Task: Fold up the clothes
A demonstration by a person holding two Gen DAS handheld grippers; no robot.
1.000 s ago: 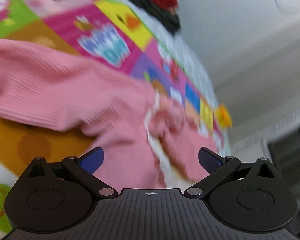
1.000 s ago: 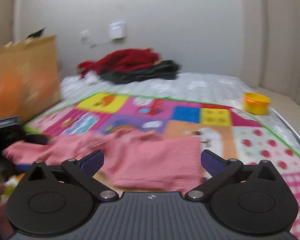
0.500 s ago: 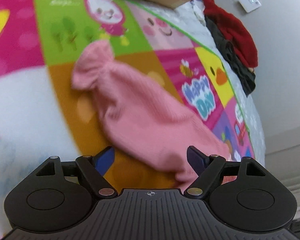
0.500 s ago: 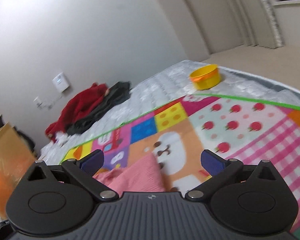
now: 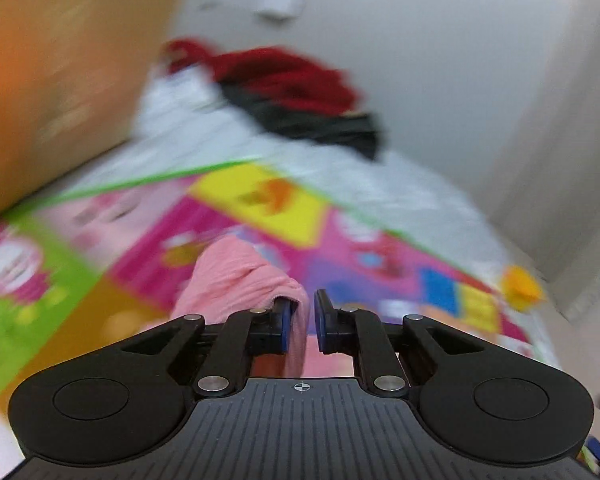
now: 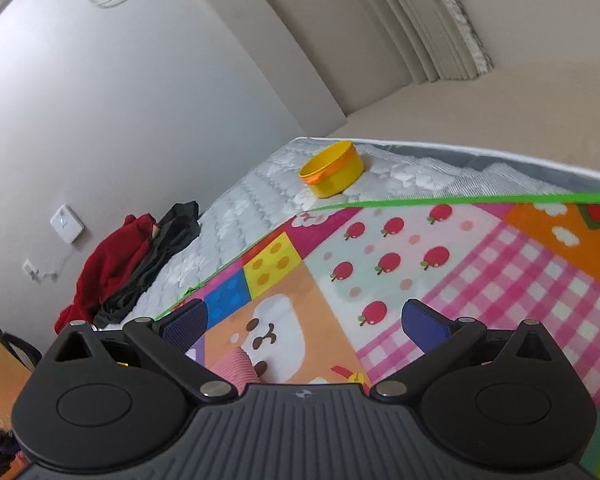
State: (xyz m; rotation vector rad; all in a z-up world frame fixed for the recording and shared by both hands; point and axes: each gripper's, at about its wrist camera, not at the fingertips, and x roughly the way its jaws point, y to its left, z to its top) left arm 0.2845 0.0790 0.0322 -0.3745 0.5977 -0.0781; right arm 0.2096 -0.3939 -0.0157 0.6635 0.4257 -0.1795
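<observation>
A pink ribbed garment point(image 5: 236, 276) is bunched up in front of my left gripper point(image 5: 302, 316), which is shut on a fold of its fabric; the cloth hangs between the blue pads and over the left one. The left wrist view is blurred by motion. My right gripper point(image 6: 304, 322) is open with nothing between its fingers, tilted above the colourful play mat point(image 6: 480, 264). Only a small corner of the pink garment point(image 6: 236, 366) shows at the bottom of the right wrist view, just below the left finger.
A red and dark pile of clothes point(image 6: 128, 256) lies near the wall on the white quilted mattress point(image 6: 252, 208). A yellow bowl point(image 6: 332, 174) stands near the mattress corner. A brown cardboard box point(image 5: 56, 76) stands at the left.
My left gripper has shut on the pink garment's end and lifted, its view swinging up toward the wall. The right gripper stays open and has tilted a little further.
</observation>
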